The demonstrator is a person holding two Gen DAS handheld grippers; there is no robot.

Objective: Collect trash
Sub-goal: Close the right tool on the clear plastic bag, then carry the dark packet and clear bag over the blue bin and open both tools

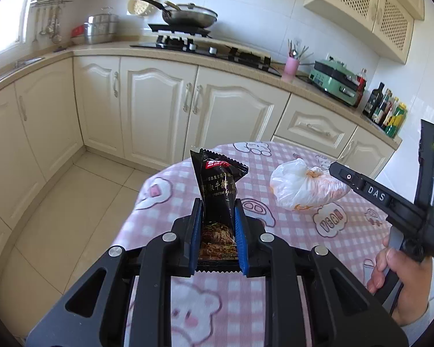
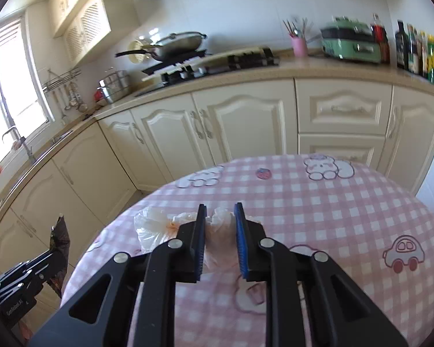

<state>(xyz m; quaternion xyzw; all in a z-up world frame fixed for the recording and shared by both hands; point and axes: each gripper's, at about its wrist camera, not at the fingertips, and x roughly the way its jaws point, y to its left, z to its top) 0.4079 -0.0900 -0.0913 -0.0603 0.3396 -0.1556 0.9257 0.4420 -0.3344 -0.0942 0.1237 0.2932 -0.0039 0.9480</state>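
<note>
My left gripper (image 1: 218, 202) is shut on a black steak-sauce packet (image 1: 218, 186) and holds it upright above the table's left edge; the packet also shows at the far left of the right wrist view (image 2: 59, 240). A knotted white plastic bag (image 1: 305, 186) lies on the pink checked tablecloth (image 1: 289, 156). My right gripper (image 2: 219, 211) is over that bag (image 2: 154, 225), and part of the bag sits between its blue pads (image 2: 240, 240). The pads stand a little apart, so I cannot tell whether they grip it.
The round table (image 2: 332, 202) stands in front of cream kitchen cabinets (image 2: 246, 121). On the counter are a stove with a pan (image 1: 188, 17), a pink utensil cup (image 1: 291, 66), a green appliance (image 1: 335, 82) and several bottles (image 1: 386, 111). Tiled floor (image 1: 72, 202) lies left of the table.
</note>
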